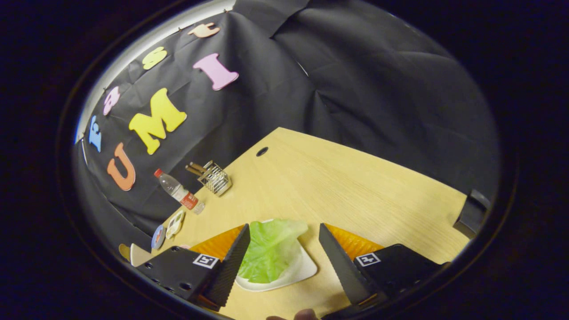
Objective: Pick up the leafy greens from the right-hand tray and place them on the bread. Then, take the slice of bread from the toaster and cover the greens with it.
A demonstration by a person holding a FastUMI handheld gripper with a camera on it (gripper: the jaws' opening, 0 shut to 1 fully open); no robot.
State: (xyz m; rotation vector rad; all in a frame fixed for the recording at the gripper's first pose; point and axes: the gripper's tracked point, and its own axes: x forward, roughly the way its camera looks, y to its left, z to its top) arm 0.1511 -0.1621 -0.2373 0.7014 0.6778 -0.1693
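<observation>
While the leafy greens (pixel 270 249) are lying in the lower centre of the frame, draped over a white tray (pixel 302 269) on the wooden table (pixel 346 186), the gripper (pixel 284 235) is hovering with its fingers spread wide. The greens are sitting between the two fingers, with a visible gap on the right side and the left finger (pixel 235 258) appearing close to or overlapping the leaf edge; I cannot tell whether it is touching. Nothing is being held. In my judgement the fingers are being kept wide apart so as to straddle the leaf before closing on it, and the pick has not yet been made.

Moving outward, a wire rack (pixel 215 178) with two brown stick-like items is standing in the left centre of the frame, near the table's far left edge, presumably parked clear of the working area. A plastic bottle (pixel 180 192) with a red cap and red label is lying beside it; the label text is too small to read. Small flat items (pixel 169 229) are lying at the lower left, too small to identify. A dark object (pixel 472 213) is sitting at the table's right edge. Square black-and-white markers on the gripper body are carrying patterns, not legible words.
</observation>
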